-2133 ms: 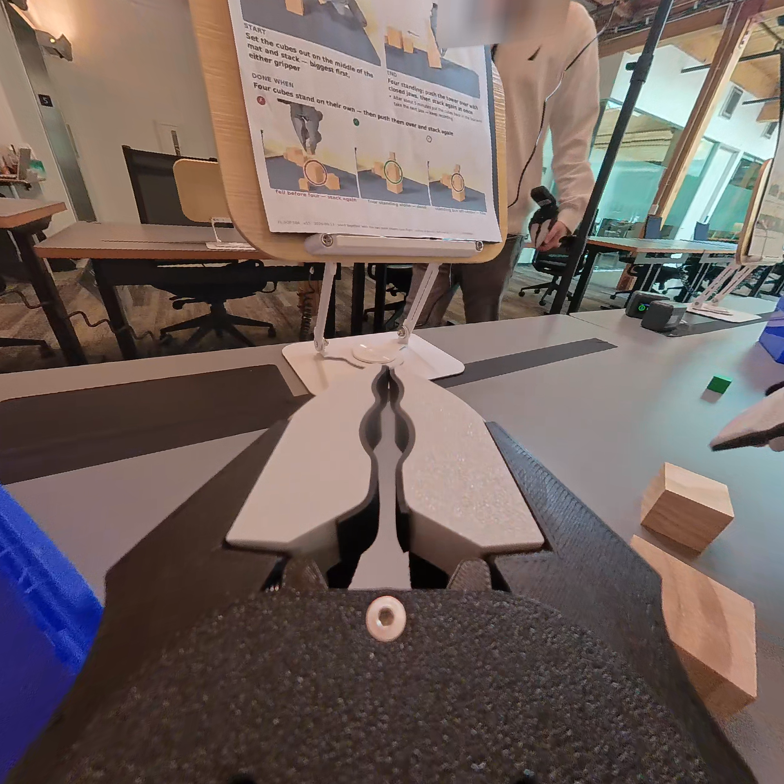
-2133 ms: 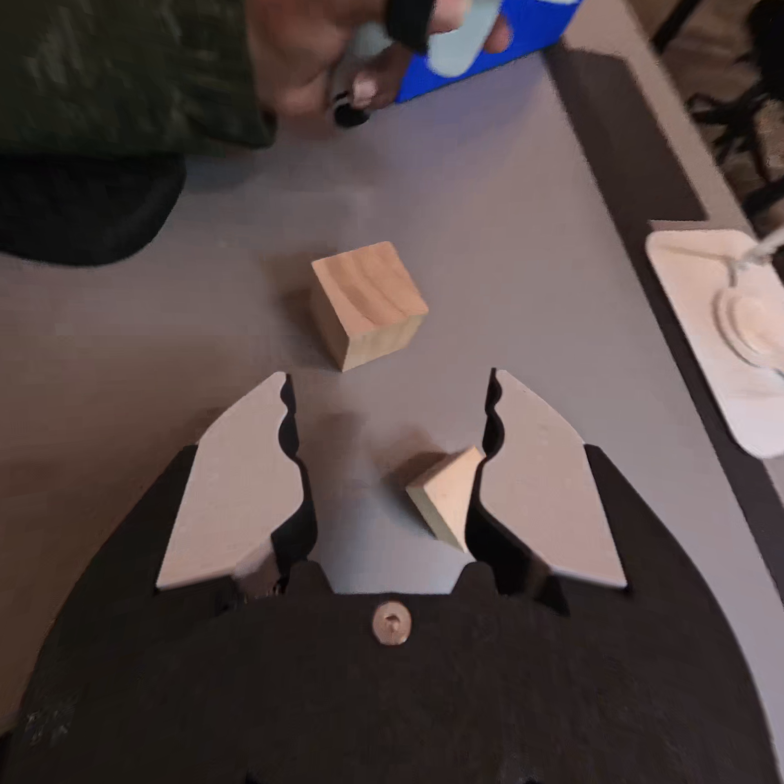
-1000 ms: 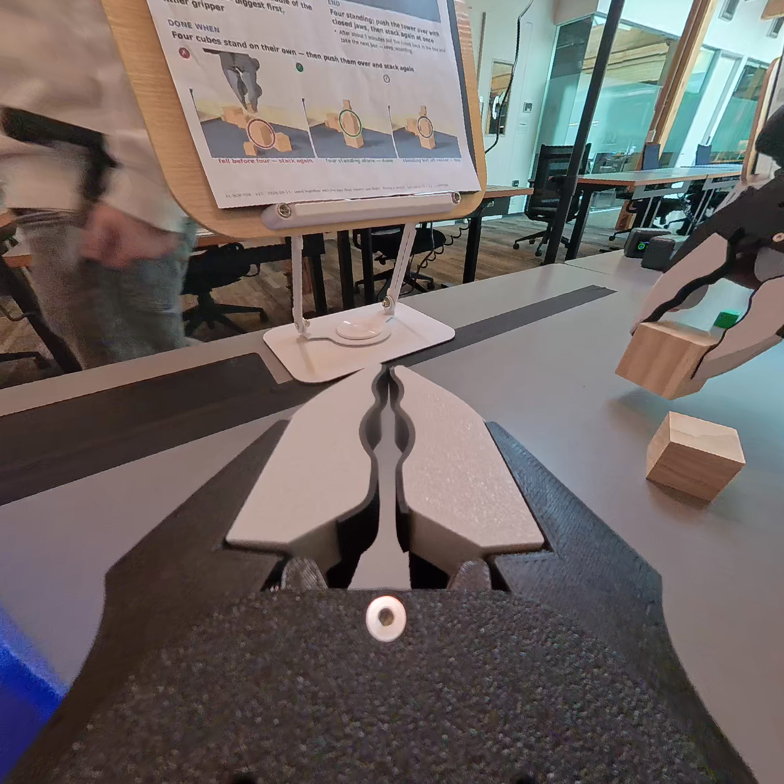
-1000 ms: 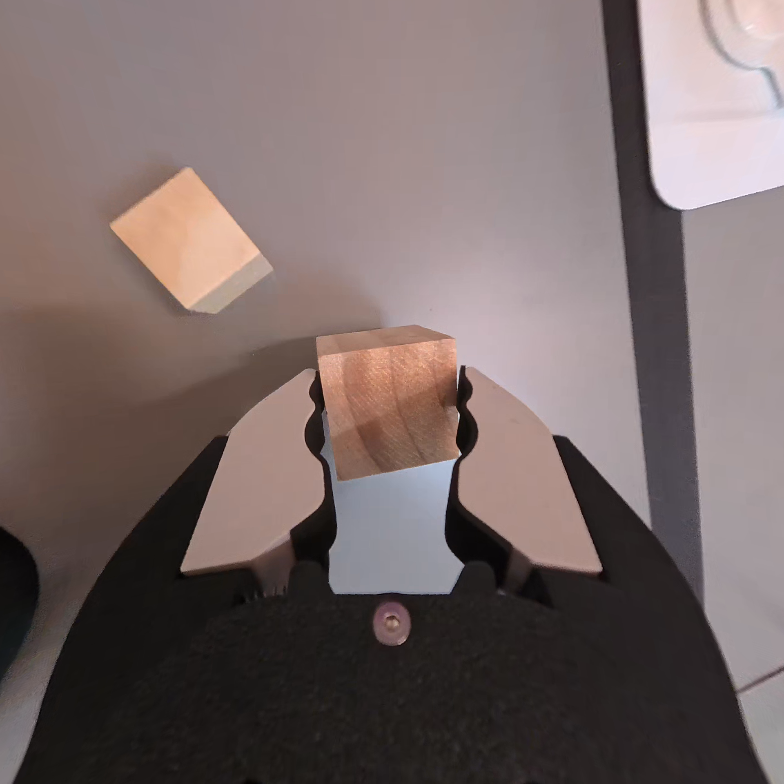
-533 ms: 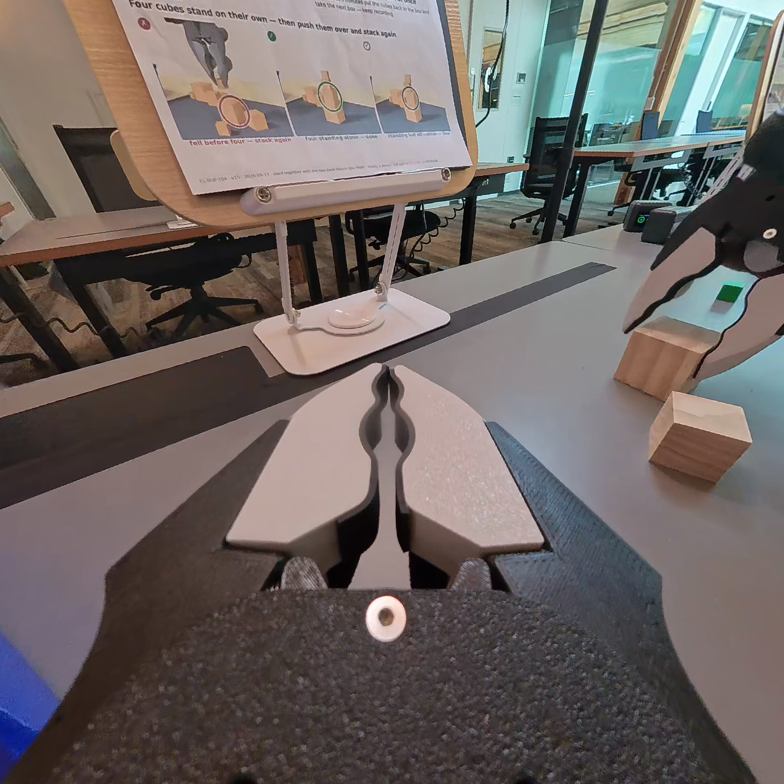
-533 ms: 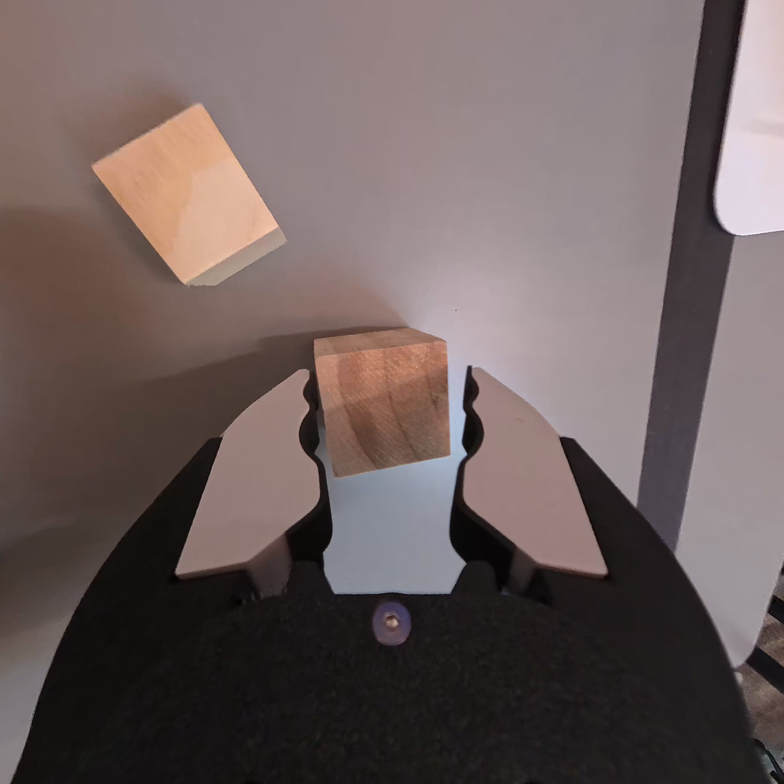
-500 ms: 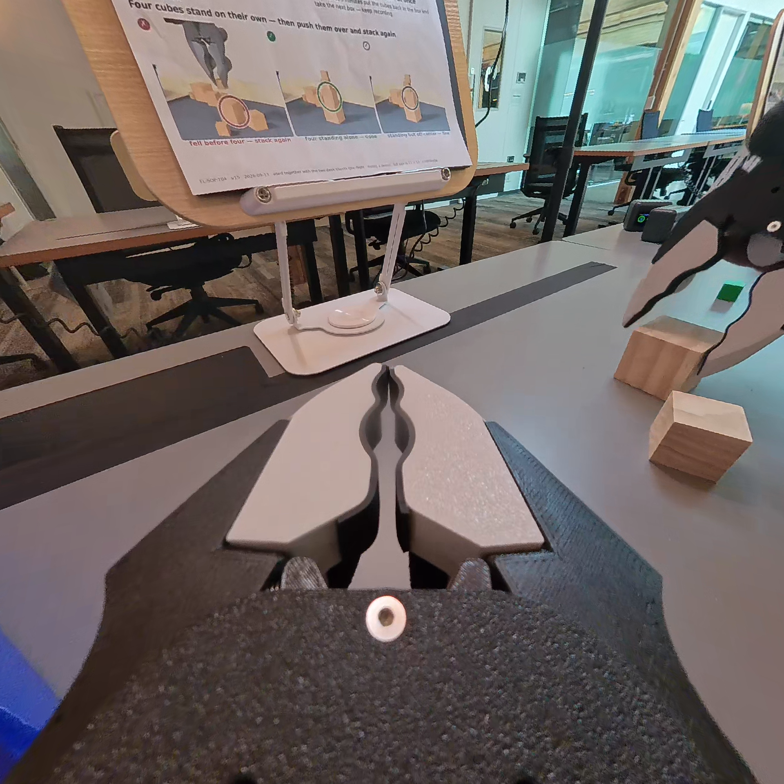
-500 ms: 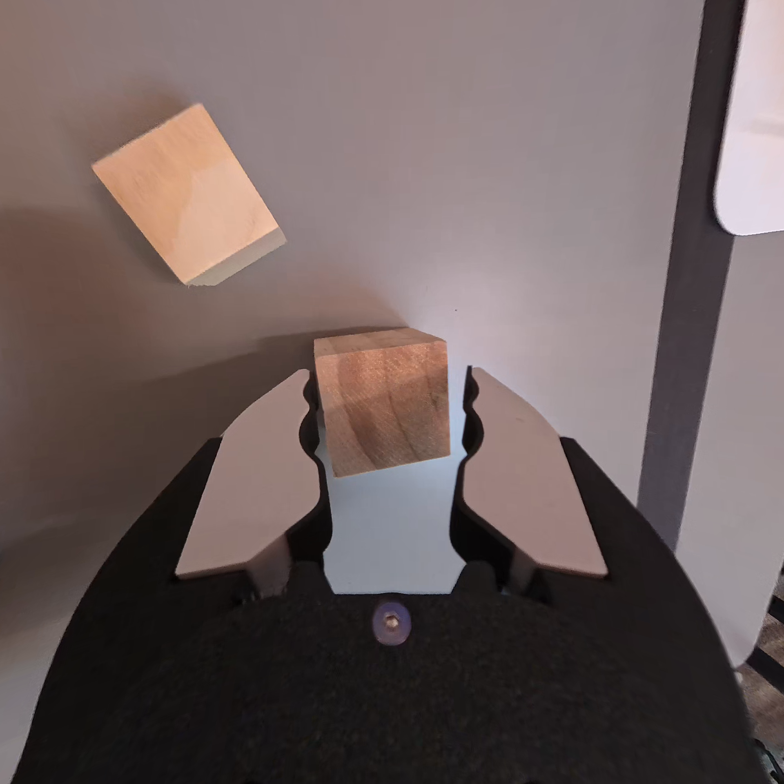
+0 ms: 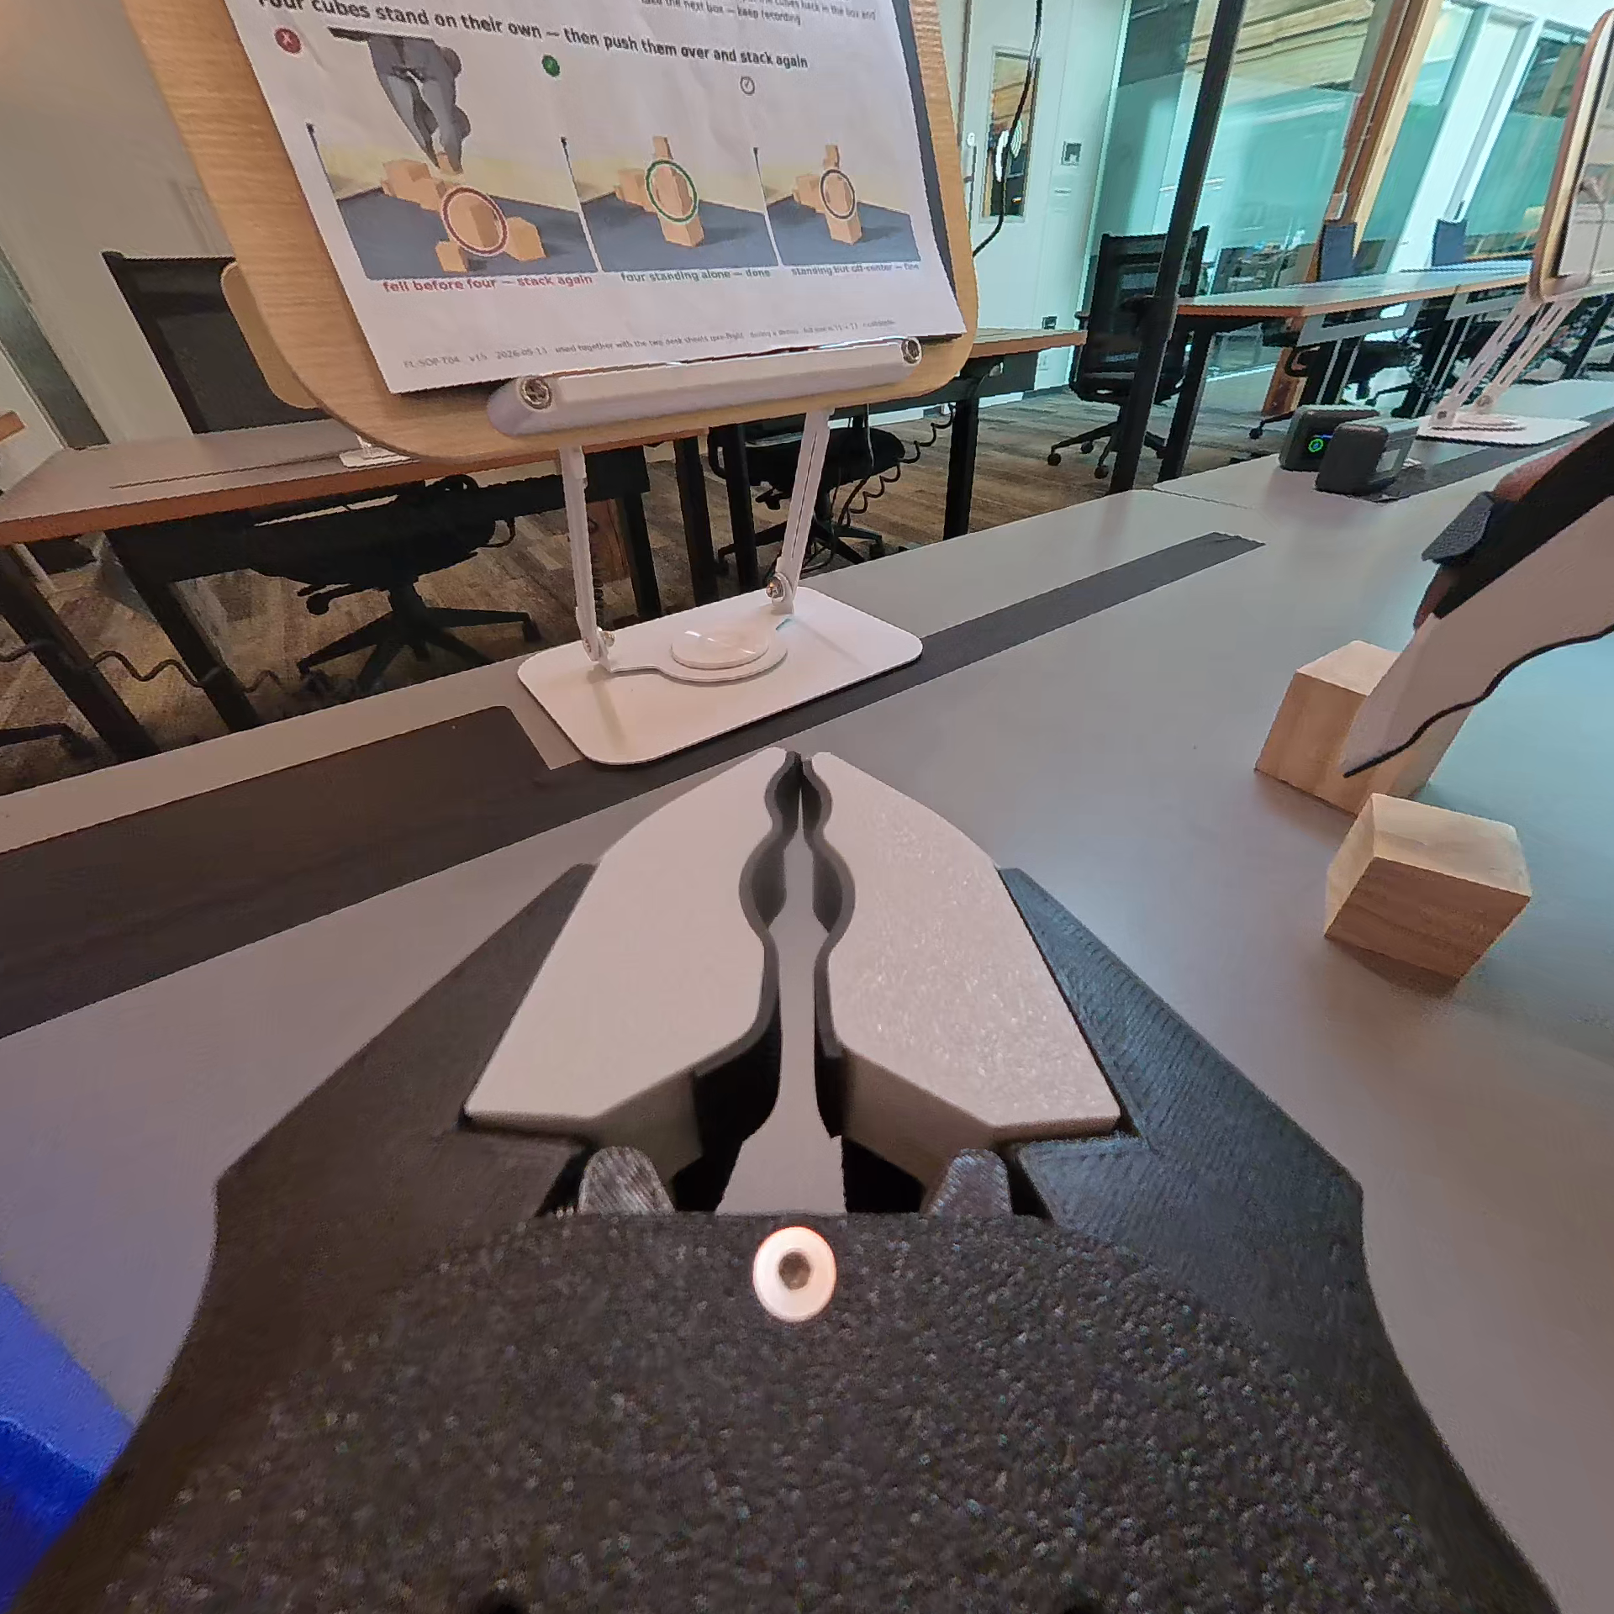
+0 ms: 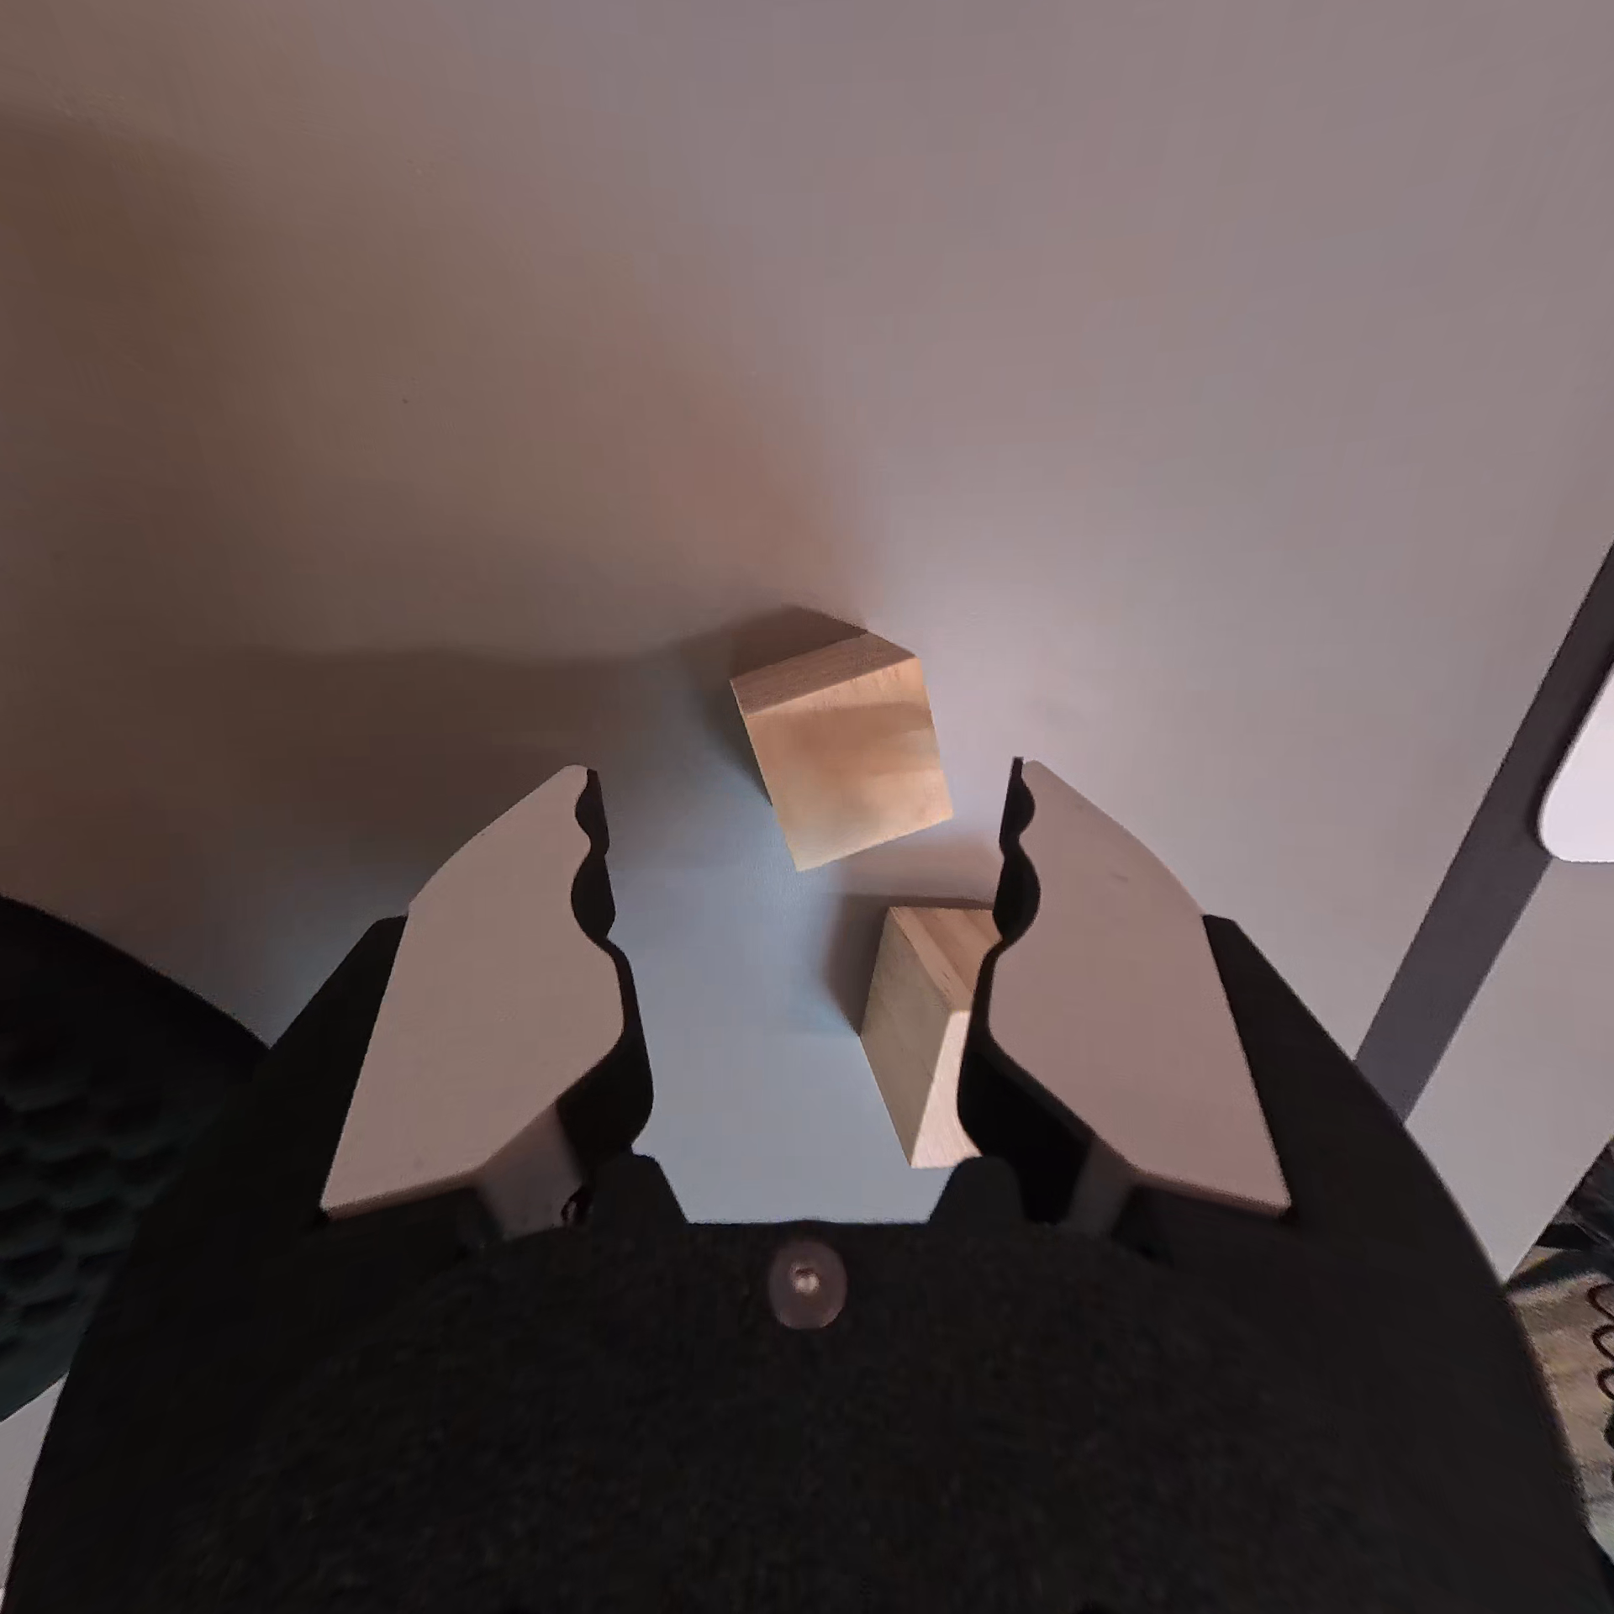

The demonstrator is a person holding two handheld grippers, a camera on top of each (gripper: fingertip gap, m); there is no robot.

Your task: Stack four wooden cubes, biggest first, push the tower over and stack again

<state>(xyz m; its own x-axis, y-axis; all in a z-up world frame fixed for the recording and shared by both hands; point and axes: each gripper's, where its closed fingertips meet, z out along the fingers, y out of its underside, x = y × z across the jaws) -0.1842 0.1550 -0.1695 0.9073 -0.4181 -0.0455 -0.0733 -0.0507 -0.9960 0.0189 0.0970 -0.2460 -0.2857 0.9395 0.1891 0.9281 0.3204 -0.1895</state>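
Note:
Two plain wooden cubes lie on the grey table (image 10: 873,306). In the right wrist view my right gripper (image 10: 801,777) is open wide above them. One cube (image 10: 843,751) lies just ahead, between the fingertips, with clear gaps to both pads. The second cube (image 10: 926,1022) lies against the inner side of the right finger (image 10: 1127,961) and is partly hidden by it. Neither cube is gripped. My left gripper (image 9: 799,769) is shut with nothing in it, low over the table. In its view both cubes lie at the right, a near one (image 9: 1424,891) and a far one (image 9: 1319,725) partly behind a right gripper finger (image 9: 1502,646).
A wooden stand with a printed sheet (image 9: 611,175) rests on a white base (image 9: 716,672) on a dark strip (image 9: 1092,594) at the table's far side. A blue bin (image 9: 44,1441) is at lower left. Small black devices (image 9: 1345,454) sit far right. Desks and chairs stand beyond.
My right gripper set its cube down on the table, opened wide and let it go, then drew back and shifted. The left gripper stayed shut and hardly moved.

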